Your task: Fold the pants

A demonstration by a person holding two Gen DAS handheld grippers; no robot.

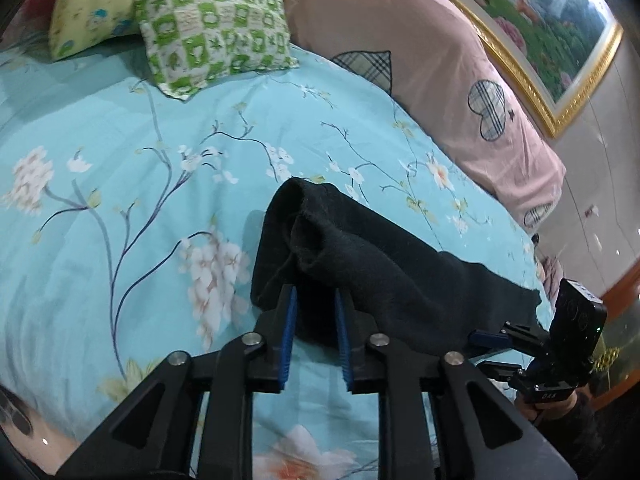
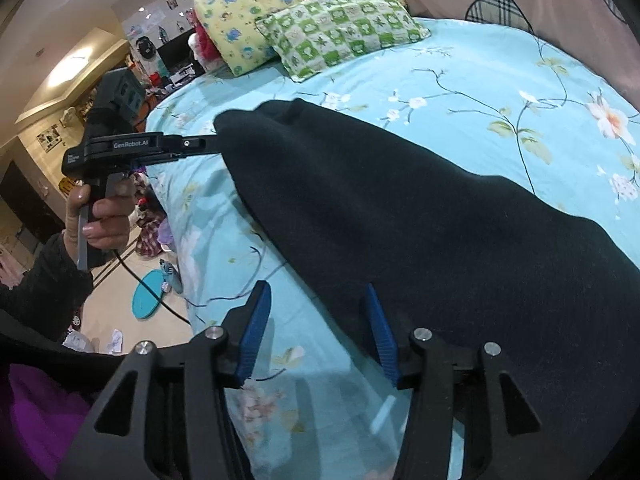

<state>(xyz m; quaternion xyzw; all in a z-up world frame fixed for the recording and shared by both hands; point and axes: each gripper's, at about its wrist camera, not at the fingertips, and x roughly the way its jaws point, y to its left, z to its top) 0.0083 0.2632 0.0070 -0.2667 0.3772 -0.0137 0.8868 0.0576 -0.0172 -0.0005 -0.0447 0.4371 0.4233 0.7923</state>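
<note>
A bed (image 1: 120, 128) covered in turquoise floral cloth fills most of both views, with broad bare cloth in the left half of the left wrist view. A long pink bolster (image 1: 440, 92) with plaid hearts lines its far edge at upper right. The black pants (image 2: 420, 208) lie on the bed as a long band from the centre to the lower right of the right wrist view, their near edge running close to the bed's side edge. Two pillows sit at the top: a yellow pillow (image 2: 256, 4) and a green checked pillow (image 2: 344, 28) leaning on it. The left tool (image 1: 316, 320) has its jaws parted around the pants' bunched end. The right tool (image 2: 316, 328) is spread wide at the pants' near edge, gripping nothing.
</note>
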